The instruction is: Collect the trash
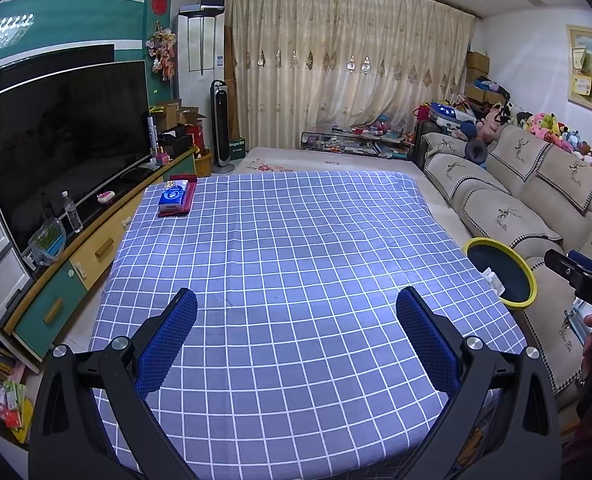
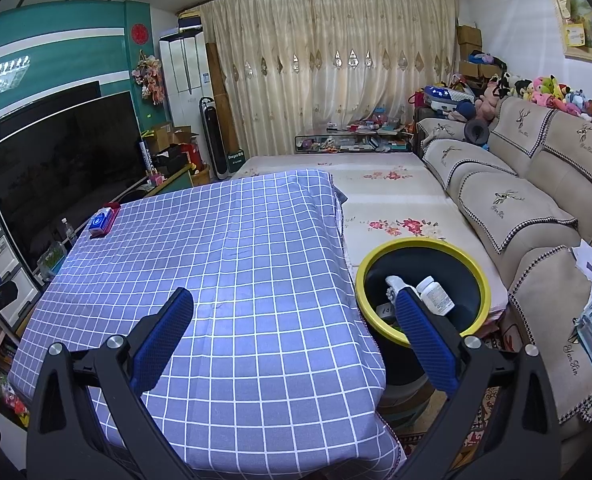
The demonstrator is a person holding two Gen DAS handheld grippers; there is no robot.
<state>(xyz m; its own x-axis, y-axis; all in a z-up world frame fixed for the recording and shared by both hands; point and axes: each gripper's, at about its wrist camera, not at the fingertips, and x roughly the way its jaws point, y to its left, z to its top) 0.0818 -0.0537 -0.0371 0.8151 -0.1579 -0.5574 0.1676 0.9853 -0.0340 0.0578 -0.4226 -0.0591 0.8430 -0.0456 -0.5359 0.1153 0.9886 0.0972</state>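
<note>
I had both claws hanging over the table (image 1: pixel 296 240) with its blue checked cloth. My left gripper (image 1: pixel 296 332) was spread wide, its blue pads (image 1: pixel 168 344) apart with nothing between them. My right gripper (image 2: pixel 296 332) was spread just as wide and also held nothing.

The trash bin (image 2: pixel 365 268), dark with a yellow rim, stood on the floor just beside the table's right edge, between the table and the sofa (image 2: pixel 535 208). Inside it I could see a white pill bottle (image 2: pixel 435 294) lying tilted and a second white bottle (image 2: pixel 393 285) next to it, partly hidden behind my right finger.

At the table's far left corner a blue tissue pack (image 1: pixel 174 196) lay on a red tray (image 1: pixel 188 200). The television (image 1: pixel 64 136) stood along the left wall.
</note>
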